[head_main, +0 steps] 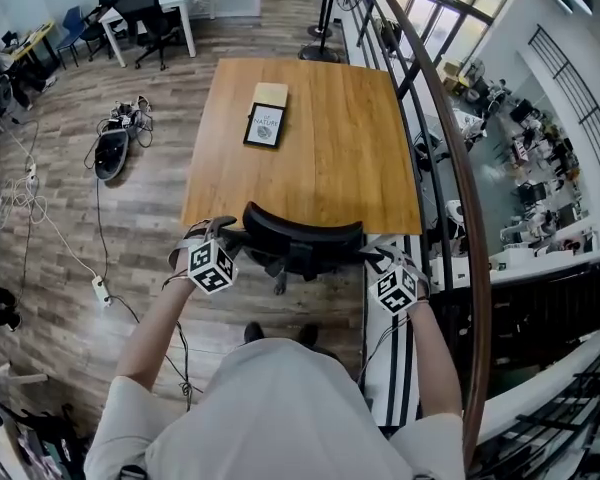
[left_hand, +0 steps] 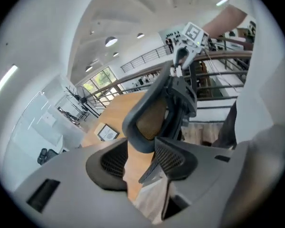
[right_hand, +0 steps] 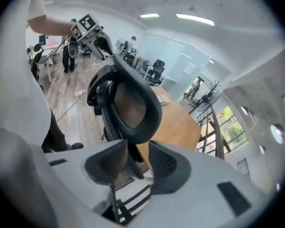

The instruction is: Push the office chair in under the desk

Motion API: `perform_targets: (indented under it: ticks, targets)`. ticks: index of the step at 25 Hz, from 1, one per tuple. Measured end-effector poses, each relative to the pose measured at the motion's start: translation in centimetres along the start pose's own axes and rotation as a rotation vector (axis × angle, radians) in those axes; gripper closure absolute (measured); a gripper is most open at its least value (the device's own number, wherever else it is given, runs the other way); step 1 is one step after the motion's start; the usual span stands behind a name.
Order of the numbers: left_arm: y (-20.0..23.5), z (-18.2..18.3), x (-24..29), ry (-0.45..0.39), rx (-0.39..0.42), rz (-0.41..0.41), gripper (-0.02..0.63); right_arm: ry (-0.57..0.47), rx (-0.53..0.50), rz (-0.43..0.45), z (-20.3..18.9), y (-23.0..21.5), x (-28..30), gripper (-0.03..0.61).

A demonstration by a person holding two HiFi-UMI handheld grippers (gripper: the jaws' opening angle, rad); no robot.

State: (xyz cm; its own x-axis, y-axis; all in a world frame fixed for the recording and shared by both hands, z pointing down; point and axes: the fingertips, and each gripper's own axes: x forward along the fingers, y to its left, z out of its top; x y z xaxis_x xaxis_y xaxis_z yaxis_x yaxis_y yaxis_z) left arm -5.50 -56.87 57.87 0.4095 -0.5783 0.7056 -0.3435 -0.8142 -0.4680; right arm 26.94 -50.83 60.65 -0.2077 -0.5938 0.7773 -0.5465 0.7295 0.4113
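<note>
The black office chair stands at the near edge of the wooden desk, its backrest against the desk's rim and its seat hidden beneath. My left gripper hovers beside the backrest's left end and my right gripper beside its right end. Both are open. In the left gripper view the pads stand apart, and the chair back shows beyond the gap. The right gripper view shows the same: spread jaws with the backrest past them. I cannot tell if either touches the chair.
A framed picture lies on the desk's far half. A curved railing runs close along the right. Cables and a dark object litter the wood floor at left, with a power strip. Other desks and chairs stand far back.
</note>
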Motion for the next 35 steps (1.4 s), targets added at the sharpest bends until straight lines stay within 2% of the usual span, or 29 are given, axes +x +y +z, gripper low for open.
perform_targets:
  ticks: [6, 9, 12, 18, 21, 25, 30, 35]
  targets:
    - [2.2, 3.7, -3.3, -0.186, -0.249, 0.014, 0.467, -0.176, 0.22, -0.027, 3.4, -2.3, -4.0, 0.44]
    - [2.9, 5.4, -4.9, -0.265, -0.331, 0.029, 0.49, -0.296, 0.323, -0.029, 5.3, -3.1, -6.0, 0.446]
    - [3.6, 7.3, -6.5, -0.338, -0.388, 0.052, 0.508, -0.379, 0.371, -0.043, 7.1, -3.8, -8.1, 0.474]
    - [4.3, 9.2, -7.8, -0.397, -0.422, 0.097, 0.562, -0.5, 0.408, -0.1, 9.9, -5.4, -11.5, 0.495]
    - [4.7, 9.9, -8.7, -0.446, -0.468, 0.115, 0.59, -0.547, 0.415, -0.138, 10.9, -5.9, -13.0, 0.552]
    - [5.5, 9.9, -9.2, -0.48, -0.521, 0.149, 0.615, -0.611, 0.45, -0.151, 11.9, -6.2, -14.4, 0.575]
    - [5.4, 9.9, -10.0, -0.527, -0.61, 0.129, 0.62, -0.641, 0.471, -0.152, 12.0, -5.9, -15.2, 0.575]
    - [5.1, 10.4, -10.3, -0.529, -0.608, 0.128, 0.62, -0.65, 0.483, -0.154, 11.5, -5.9, -15.6, 0.577]
